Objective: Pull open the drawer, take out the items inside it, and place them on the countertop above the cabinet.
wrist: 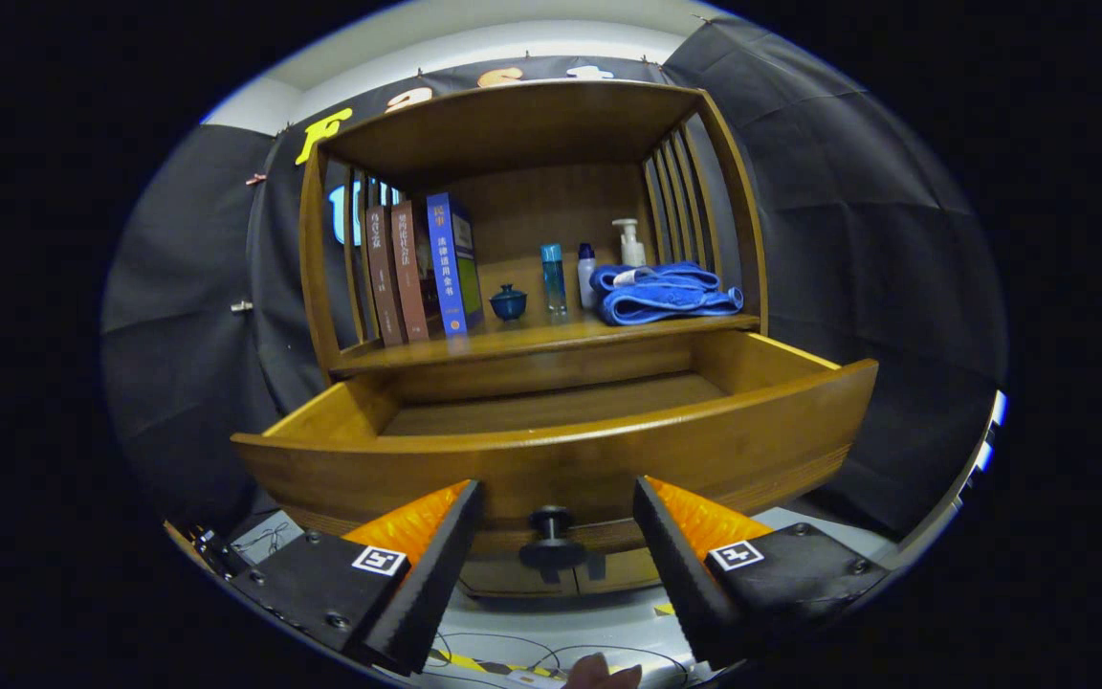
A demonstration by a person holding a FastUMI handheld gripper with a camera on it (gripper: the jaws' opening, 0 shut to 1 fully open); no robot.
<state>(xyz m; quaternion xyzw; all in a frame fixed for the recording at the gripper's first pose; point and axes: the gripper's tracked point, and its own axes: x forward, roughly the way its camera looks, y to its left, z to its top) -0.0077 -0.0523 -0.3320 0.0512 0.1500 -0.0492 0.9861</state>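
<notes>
The gripper (558, 498) has its two fingers spread wide, holding nothing, with the black knob (551, 528) of the drawer (561, 459) sitting in the gap between their tips and touching neither. The drawer stands pulled out just ahead of the fingers, and the part of its wooden floor that shows is bare. Beyond the drawer lies the countertop (513, 340) of the cabinet, carrying three upright books (422, 268) beyond the left finger, a small dark blue lidded cup (508, 302), several bottles (589, 271), and a folded blue towel (666, 292) beyond the right finger.
</notes>
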